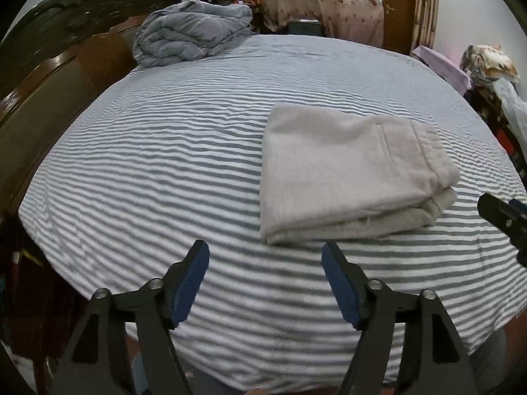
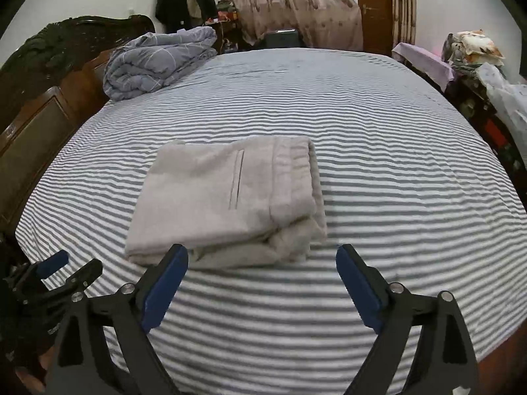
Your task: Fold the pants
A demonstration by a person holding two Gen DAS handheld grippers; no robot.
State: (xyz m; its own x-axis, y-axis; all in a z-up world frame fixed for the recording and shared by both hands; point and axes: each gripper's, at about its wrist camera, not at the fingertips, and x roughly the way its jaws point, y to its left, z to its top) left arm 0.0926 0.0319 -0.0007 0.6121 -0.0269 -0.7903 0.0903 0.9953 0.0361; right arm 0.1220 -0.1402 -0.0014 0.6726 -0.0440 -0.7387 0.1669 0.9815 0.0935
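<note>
- Bottom of the left wrist view: left gripper (image 1: 265, 256) has its jaws spread wide, nothing between them.
- Bottom of the right wrist view: right gripper (image 2: 262, 260) likewise gapes empty, just short of the cloth.
- Centre of that frame: beige pants (image 2: 227, 200) lie as a compact rectangle on the striped bed (image 2: 395, 164); the fold looks finished.
- If tidying, press the loose lower-right layers flat without dragging the stack.
- Upper left: folded quilt (image 2: 158, 59).

Pants (image 2: 227, 197): plain light grey. Bed sheet (image 2: 378, 164): grey-and-white stripes. Quilt (image 2: 154, 62): blue-grey, white lines. Gripper pads (image 2: 164, 291): blue.
</note>
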